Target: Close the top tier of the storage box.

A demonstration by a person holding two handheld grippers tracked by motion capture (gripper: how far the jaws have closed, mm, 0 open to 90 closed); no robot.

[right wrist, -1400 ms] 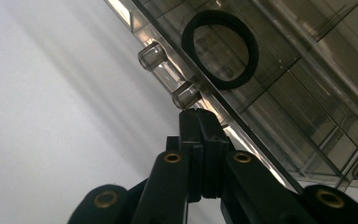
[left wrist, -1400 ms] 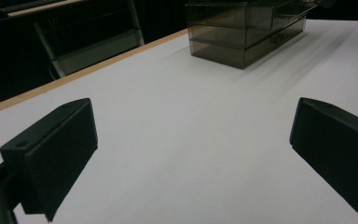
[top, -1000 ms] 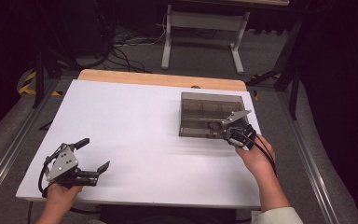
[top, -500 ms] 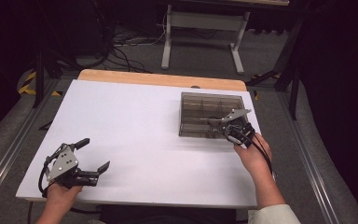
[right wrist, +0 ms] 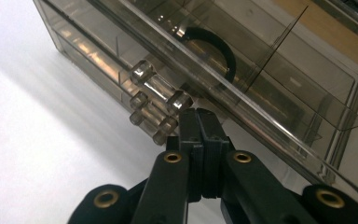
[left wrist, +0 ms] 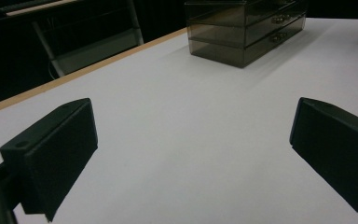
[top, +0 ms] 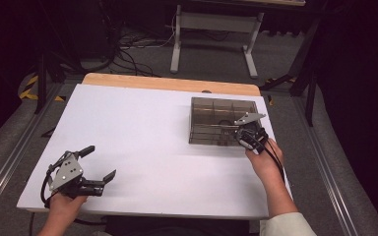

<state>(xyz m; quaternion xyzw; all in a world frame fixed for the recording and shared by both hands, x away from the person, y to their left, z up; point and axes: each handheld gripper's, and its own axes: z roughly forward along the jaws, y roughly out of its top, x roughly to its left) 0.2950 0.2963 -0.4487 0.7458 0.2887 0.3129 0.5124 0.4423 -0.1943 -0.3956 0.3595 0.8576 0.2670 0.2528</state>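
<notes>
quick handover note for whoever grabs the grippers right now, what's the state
Right gripper: jaws shut, tips at the clear handle on the front of the smoky plastic drawer box; whether they pinch anything cannot be told.
Left gripper: jaws wide open, nothing between them, low over the white table at the near left corner.
Box: far right of the table; a dark ring lies in the top compartment.
Done: right gripper brought to the handle.
Left: probably pull that drawer out; the left gripper could steady the box.
</notes>
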